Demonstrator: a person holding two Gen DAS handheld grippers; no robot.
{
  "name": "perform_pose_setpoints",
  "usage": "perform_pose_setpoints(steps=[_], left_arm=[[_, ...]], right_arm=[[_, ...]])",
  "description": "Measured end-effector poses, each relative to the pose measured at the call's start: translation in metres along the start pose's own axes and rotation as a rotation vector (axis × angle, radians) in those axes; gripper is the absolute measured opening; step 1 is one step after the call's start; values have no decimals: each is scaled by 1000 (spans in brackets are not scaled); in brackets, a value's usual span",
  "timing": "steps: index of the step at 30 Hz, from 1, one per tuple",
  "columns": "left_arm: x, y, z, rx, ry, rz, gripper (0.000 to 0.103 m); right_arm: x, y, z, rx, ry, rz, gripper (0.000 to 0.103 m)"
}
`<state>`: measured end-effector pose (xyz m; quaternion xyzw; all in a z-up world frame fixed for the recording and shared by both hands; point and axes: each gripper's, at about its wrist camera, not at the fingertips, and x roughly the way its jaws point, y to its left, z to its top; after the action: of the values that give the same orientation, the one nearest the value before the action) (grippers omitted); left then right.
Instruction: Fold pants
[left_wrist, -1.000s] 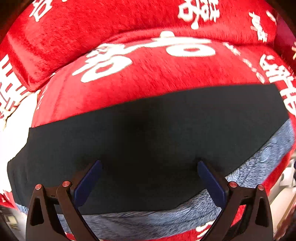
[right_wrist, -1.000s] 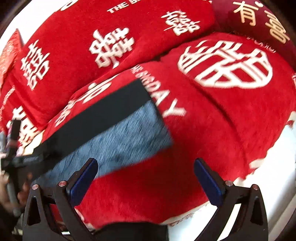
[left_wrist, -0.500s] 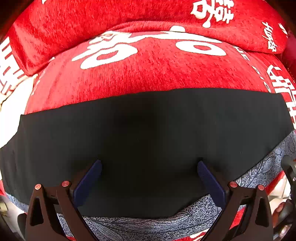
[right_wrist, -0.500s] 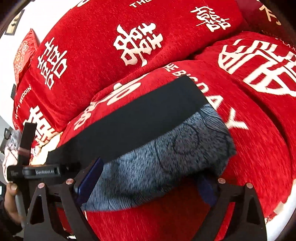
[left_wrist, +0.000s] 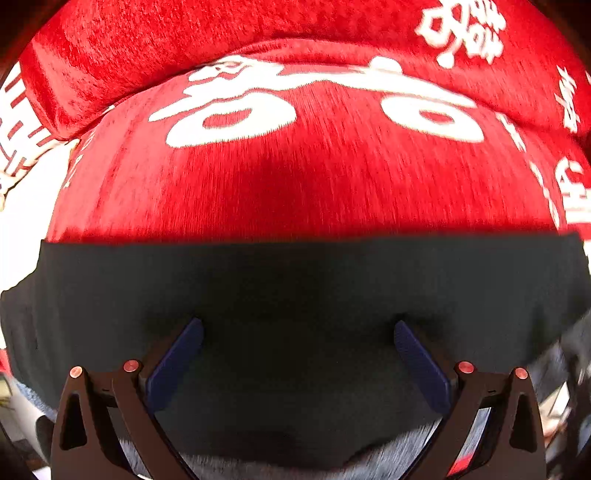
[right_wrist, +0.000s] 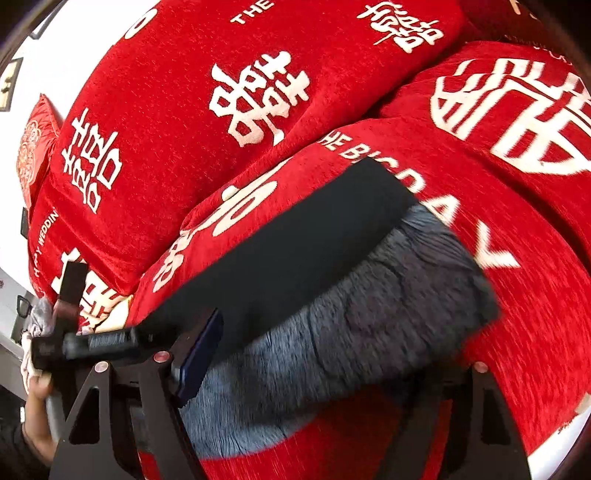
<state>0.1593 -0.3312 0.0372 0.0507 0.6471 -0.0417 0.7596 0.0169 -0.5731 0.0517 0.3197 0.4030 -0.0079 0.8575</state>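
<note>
**Right gripper closing in on the end of the pants**

Over the last second I have brought my right gripper (right_wrist: 314, 354) forward and down onto the near end of the pants (right_wrist: 332, 295). A second ago the garment lay beyond and to the left of the jaws; now its grey patterned end sits between them. One finger (right_wrist: 199, 354) stands at the left of the grey cloth and the other is hidden under the fold on the right. The jaws are closing, still fairly wide, and I cannot see the pads pressing on the cloth yet. I read this as the reach for a grasp, so the next fold has not begun.

My left gripper (left_wrist: 299, 354) has slid a little along the black waistband (left_wrist: 295, 280). The band filled less of that view a second ago and now spans it from side to side. Its jaws stand wide apart over the black cloth, with one blue pad (left_wrist: 177, 365) at each side, holding nothing. Whether the tips touch the fabric I cannot tell.

The pants lie already folded into a long strip across the red sofa cushion (right_wrist: 517, 314) with white lettering, running along its front edge, black band towards the backrest cushion (right_wrist: 184, 110), grey fabric towards me. In the right view my other hand (right_wrist: 37, 410) and its tool show at the far left end of the strip.
</note>
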Motion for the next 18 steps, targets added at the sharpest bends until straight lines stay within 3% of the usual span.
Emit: perform_pose_setpoints(steps=[2, 3, 4, 6, 9, 14, 18], left_arm=[[-5, 1, -27, 4, -2, -4, 103], [-7, -1, -41, 19, -14, 3, 103], [-10, -2, -54, 30, -31, 12, 103], [-10, -3, -60, 17, -50, 17, 103], [-6, -1, -50, -7, -13, 6, 103], [-7, -3, -50, 10, -33, 15, 103], [-13, 1, -54, -1, -29, -23, 103]], right_arm=[[4, 6, 1, -46, 18, -44, 62], [5, 7, 0, -67, 25, -75, 44], [4, 4, -1, -78, 31, -88, 35], [1, -3, 0, -49, 38, -56, 29], [0, -2, 4, -29, 43, -63, 21], [-23, 44, 8, -174, -39, -130, 18], [-40, 84, 3, -296, -84, -181, 17]])
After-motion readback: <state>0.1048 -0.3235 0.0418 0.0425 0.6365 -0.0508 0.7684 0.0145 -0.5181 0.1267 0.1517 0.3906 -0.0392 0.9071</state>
